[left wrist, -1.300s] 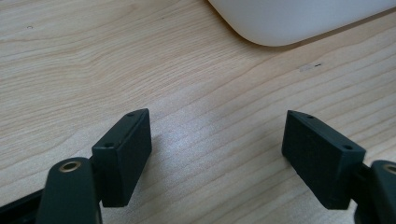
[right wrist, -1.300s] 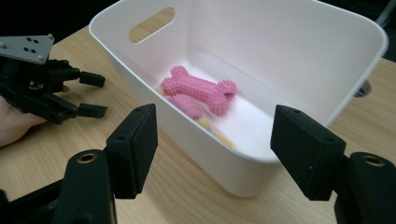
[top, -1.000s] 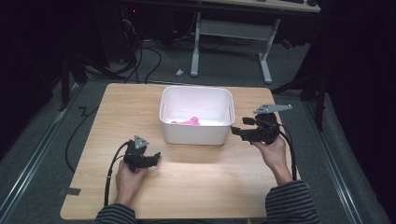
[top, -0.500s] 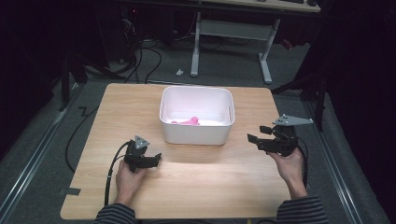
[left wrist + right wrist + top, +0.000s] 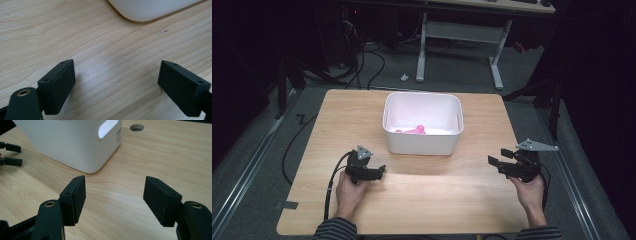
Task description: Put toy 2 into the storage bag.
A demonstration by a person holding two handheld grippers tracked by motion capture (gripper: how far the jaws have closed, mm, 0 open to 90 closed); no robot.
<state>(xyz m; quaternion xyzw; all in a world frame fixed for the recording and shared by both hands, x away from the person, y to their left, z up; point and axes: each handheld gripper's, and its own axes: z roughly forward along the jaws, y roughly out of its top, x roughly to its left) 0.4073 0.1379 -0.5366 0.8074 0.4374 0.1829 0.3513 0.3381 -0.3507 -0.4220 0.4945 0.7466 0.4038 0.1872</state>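
A white plastic bin (image 5: 422, 143) stands at the middle of the wooden table (image 5: 427, 200), with a small pink object (image 5: 414, 130) lying inside it. My left gripper (image 5: 380, 171) rests low over the table in front of the bin's left corner. Its jaws (image 5: 116, 72) have just been opening and stand apart with only bare wood between them. My right gripper (image 5: 498, 157) hovers at the table's right side, level with the bin's front. It is open (image 5: 115, 187) and holds nothing, pointing toward the bin's corner (image 5: 72, 142).
A round cable hole (image 5: 136, 127) is cut in the tabletop beyond the bin. A desk frame (image 5: 459, 45) and cables lie on the dark floor behind the table. The bin's rounded corner (image 5: 150, 10) lies just ahead of the left jaws.
My right hand has drawn away from the bin's right side, moving right, toward the near edge and lower. The left hand has stayed where it was.
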